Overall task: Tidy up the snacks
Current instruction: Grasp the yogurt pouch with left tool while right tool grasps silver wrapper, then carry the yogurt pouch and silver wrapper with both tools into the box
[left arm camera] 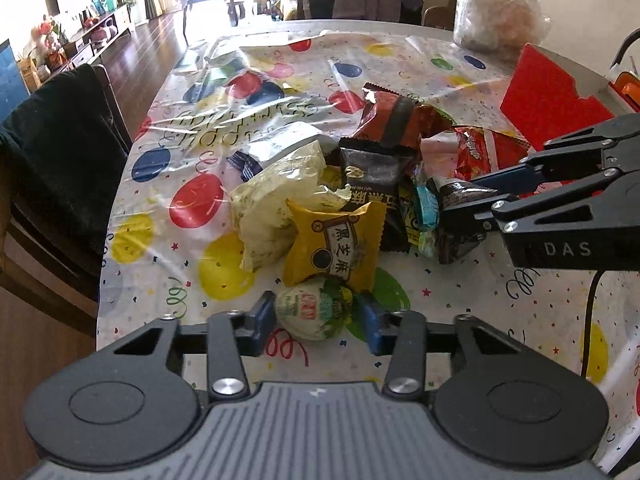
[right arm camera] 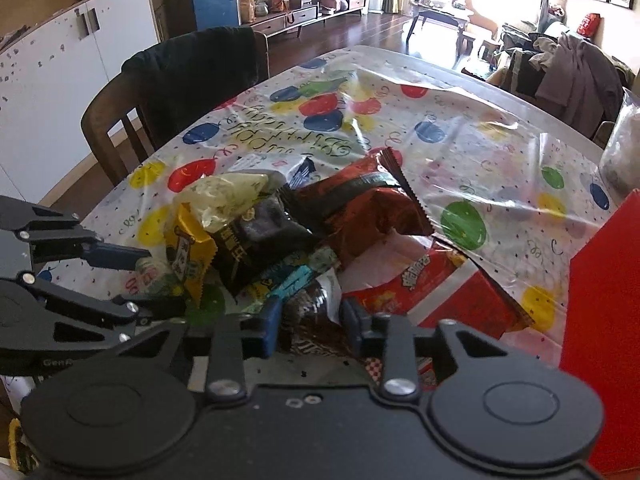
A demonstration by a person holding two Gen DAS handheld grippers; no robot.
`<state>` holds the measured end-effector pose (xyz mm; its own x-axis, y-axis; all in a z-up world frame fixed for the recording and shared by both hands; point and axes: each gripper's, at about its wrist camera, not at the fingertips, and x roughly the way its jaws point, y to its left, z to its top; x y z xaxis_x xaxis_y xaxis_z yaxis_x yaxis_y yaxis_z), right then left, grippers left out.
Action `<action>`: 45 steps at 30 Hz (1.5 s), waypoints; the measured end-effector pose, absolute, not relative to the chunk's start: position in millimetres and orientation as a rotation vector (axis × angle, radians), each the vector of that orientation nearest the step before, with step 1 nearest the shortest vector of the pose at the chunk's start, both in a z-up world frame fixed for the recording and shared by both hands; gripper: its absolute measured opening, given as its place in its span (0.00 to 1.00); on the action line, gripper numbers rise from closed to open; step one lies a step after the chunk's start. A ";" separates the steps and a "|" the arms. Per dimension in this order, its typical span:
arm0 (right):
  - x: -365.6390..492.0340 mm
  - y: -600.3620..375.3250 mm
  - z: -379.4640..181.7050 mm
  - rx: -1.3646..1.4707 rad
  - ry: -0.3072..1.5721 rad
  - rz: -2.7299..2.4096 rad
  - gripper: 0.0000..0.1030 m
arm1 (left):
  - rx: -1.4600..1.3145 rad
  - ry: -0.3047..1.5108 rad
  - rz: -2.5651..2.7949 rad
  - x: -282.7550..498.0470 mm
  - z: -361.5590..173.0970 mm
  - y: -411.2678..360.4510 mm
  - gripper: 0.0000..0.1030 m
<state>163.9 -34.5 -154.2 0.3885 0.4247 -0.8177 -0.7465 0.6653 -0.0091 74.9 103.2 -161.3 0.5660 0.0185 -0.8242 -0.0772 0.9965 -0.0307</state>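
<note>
A pile of wrapped snacks lies on the balloon-print tablecloth (left arm camera: 460,300). At its near edge sits a round green-and-white wrapped snack (left arm camera: 314,312), and my left gripper (left arm camera: 316,322) is shut on it, blue pads against both sides. A yellow packet (left arm camera: 332,248) leans on that snack from behind. My right gripper (right arm camera: 312,320) is shut on a dark brown wrapped snack (right arm camera: 312,304) at the pile's right side; the left wrist view shows that gripper (left arm camera: 460,208) coming in from the right. A black packet (right arm camera: 260,236), a red-brown packet (right arm camera: 360,200) and a red bag (right arm camera: 424,280) lie just beyond.
A red cardboard box (right arm camera: 600,320) stands open at the right, close to my right gripper. A chair draped in dark cloth (left arm camera: 60,140) stands at the table's left edge. At the far right corner of the table there is a clear plastic bag (left arm camera: 496,12).
</note>
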 end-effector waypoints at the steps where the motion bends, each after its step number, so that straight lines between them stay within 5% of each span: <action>1: 163.5 -35.0 -154.2 -0.413 0.890 0.769 0.26 | -0.068 0.972 0.055 75.1 -161.5 103.2 0.37; 11: 159.5 -51.7 -145.0 -0.352 0.898 0.738 0.23 | -0.098 0.956 0.062 70.2 -154.5 105.3 0.26; 22: 147.7 -77.4 -131.1 -0.274 0.909 0.729 0.23 | -0.057 0.959 0.065 67.3 -151.0 95.9 0.26; 24: 144.8 -81.5 -128.9 -0.256 0.910 0.732 0.23 | -0.045 0.966 0.066 68.9 -151.3 91.9 0.33; 26: 141.6 -85.6 -126.5 -0.242 0.913 0.736 0.23 | -0.038 0.969 0.069 70.7 -152.9 87.5 0.59; 28: 138.8 -89.2 -125.2 -0.233 0.914 0.736 0.23 | -0.022 0.960 0.074 71.1 -153.7 81.8 0.66; 37: 133.4 -102.2 -123.9 -0.209 0.929 0.713 0.23 | -0.018 0.993 0.089 79.2 -167.1 72.8 0.65; 45: 131.6 -104.8 -123.2 -0.213 0.926 0.711 0.23 | -0.051 0.977 0.091 74.3 -165.8 80.3 0.46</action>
